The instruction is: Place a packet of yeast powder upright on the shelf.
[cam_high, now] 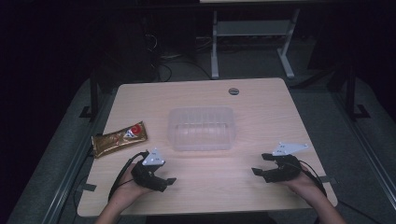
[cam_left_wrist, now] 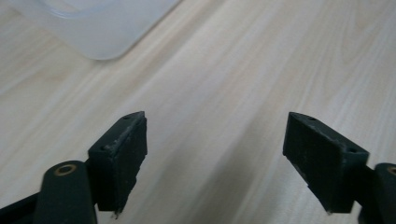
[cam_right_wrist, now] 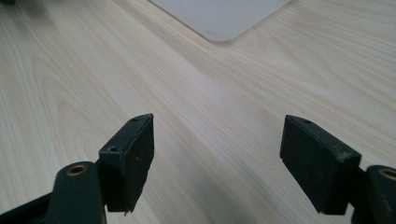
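Note:
A clear plastic container (cam_high: pixel 202 128) stands in the middle of the wooden table (cam_high: pixel 261 100). A gold and red snack wrapper (cam_high: pixel 119 138) lies to its left. My left gripper (cam_high: pixel 162 179) rests low near the front left, below the wrapper, jaws open and nothing between them. My right gripper (cam_high: pixel 261 164) sits at the front right, also open and empty. In the left gripper view the jaws (cam_left_wrist: pixel 215 158) stand wide over bare wood, with the container's corner (cam_left_wrist: pixel 100 28) ahead. The right gripper view shows its jaws (cam_right_wrist: pixel 217 161) apart, the container's corner (cam_right_wrist: pixel 219 18) beyond.
A round grey cable grommet (cam_high: pixel 233 91) sits near the table's far edge. Beyond the table stand white desk legs (cam_high: pixel 215 46) and floor cables (cam_high: pixel 163 60) in the dark. Black cables trail from both grippers over the table's front edge.

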